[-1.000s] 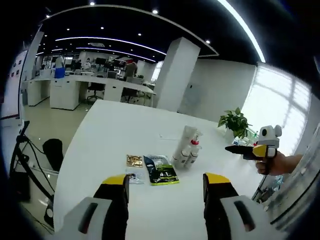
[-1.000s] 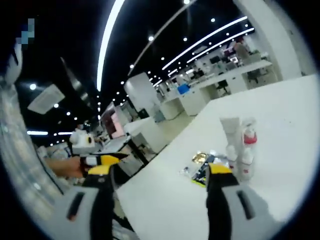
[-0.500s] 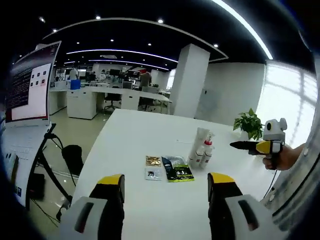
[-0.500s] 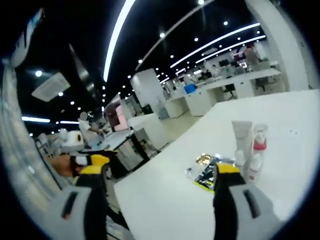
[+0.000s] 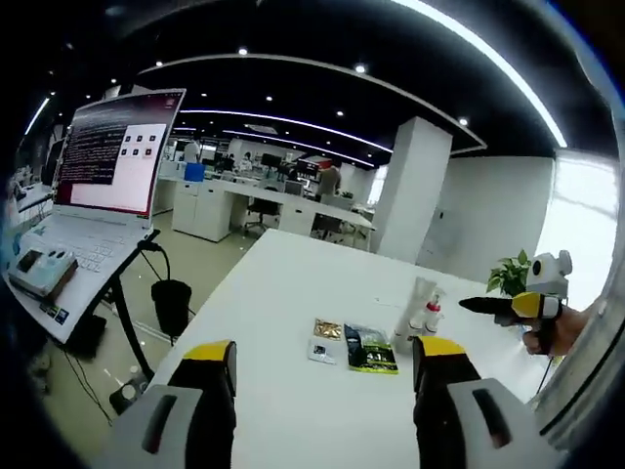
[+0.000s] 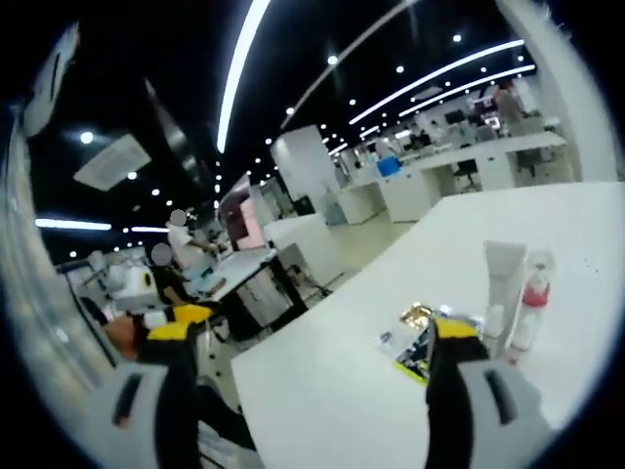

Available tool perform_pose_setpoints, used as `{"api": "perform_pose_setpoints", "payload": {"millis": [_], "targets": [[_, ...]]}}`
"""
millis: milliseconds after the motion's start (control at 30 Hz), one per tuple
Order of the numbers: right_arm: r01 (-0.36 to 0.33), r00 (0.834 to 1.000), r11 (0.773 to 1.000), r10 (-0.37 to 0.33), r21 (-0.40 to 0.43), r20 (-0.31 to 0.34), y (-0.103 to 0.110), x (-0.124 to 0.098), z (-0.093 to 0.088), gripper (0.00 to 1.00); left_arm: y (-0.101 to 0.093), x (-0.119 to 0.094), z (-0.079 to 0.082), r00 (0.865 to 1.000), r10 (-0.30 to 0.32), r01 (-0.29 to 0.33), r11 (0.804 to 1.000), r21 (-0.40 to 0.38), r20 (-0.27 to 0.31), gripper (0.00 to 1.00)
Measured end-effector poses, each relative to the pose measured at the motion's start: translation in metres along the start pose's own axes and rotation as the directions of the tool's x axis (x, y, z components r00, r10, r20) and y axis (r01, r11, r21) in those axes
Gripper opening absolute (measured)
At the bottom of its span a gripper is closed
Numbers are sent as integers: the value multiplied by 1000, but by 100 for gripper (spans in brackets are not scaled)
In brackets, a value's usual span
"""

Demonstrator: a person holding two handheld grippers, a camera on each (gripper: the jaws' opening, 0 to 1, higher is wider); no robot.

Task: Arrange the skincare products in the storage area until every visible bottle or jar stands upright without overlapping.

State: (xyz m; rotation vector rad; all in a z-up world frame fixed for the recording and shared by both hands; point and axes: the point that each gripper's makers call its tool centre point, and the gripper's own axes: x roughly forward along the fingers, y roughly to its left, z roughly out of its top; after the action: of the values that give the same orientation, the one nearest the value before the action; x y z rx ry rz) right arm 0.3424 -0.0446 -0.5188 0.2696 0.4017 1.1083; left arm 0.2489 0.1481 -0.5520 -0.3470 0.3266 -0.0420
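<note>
Standing bottles (image 5: 422, 315) and sachets (image 5: 370, 348) share a white table (image 5: 283, 293).

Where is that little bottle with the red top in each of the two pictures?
Left gripper view: the red-topped bottle stands right of centre on the white table, beside the sachets.
Right gripper view: it stands at the right edge, next to the white tube.
Shared landmark: the green-and-black sachet.

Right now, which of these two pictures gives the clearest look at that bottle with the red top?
The right gripper view: the red-topped bottle stands fairly large beside the white tube, label side visible. In the left gripper view the same bottle is smaller and farther off on the white table, its details hard to tell.
</note>
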Motion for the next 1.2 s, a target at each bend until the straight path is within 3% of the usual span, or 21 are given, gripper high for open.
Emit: {"api": "perform_pose_setpoints", "payload": {"millis": [267, 533, 933, 1200], "targets": [[15, 999, 1000, -15, -2, 38, -2, 4, 7, 99, -1, -9, 2, 999, 33, -34, 999, 32, 34, 79], [32, 998, 999, -33, 8, 50, 2, 1, 1, 99, -1, -5, 5, 999, 38, -40, 996, 76, 25, 80], [47, 996, 999, -48, 24, 69, 4, -2, 1, 99, 7, -7, 17, 996, 53, -58, 996, 72, 70, 80], [43, 997, 999, -44, 19, 59, 9, 3, -1, 99, 13, -15, 7, 995, 69, -73, 996, 55, 65, 80]]}}
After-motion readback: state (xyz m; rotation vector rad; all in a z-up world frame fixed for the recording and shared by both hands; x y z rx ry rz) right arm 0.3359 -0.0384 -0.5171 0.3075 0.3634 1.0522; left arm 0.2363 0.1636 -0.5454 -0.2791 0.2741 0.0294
